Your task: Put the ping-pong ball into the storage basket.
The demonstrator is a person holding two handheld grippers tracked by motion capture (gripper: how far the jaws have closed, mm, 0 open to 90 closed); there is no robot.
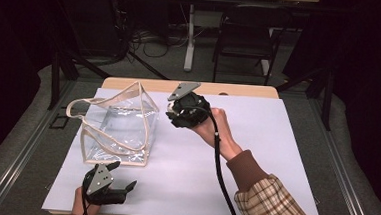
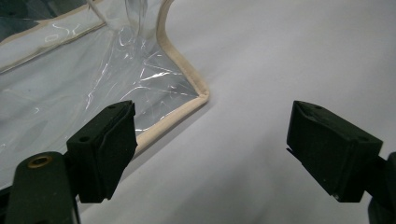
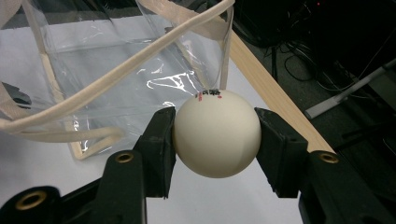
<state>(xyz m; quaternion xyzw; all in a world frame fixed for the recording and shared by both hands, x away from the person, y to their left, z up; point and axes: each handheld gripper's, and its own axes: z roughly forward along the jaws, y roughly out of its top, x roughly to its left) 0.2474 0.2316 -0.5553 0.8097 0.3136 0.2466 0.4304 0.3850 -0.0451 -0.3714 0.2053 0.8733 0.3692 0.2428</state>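
High view, bag: a see-through bag point(image 1: 119, 128) with tan edges stands at about 10 o'clock on the white table point(image 1: 255, 156).
High view, right gripper: the right gripper point(image 1: 175, 114) is held up just beside the bag's right side, near the middle of the table.
High view, left gripper: the left gripper point(image 1: 124, 176) rests low at about 7 o'clock, near the bag's front corner, not touching it.

Left gripper view, jaws: they stand wide apart with nothing between them.
Left gripper view, bag: the bag's tan corner point(image 2: 198, 95) lies at about 11 o'clock, just past the left jaw.

Right gripper view, ball: a white ball point(image 3: 216, 134) with tiny red and black marks on top sits in the middle.
Right gripper view, jaws: they hold the ball, one on each side.
Right gripper view, bag: the bag's open top and its strap point(image 3: 116, 77) are at about 11 o'clock, behind the ball.

What could go wrong: the ball is round and smooth, so it may slip out and roll off the table.
Another worry: the bag is soft and no gripper holds it, so a bump on its rim or strap may tip it or shut its mouth.
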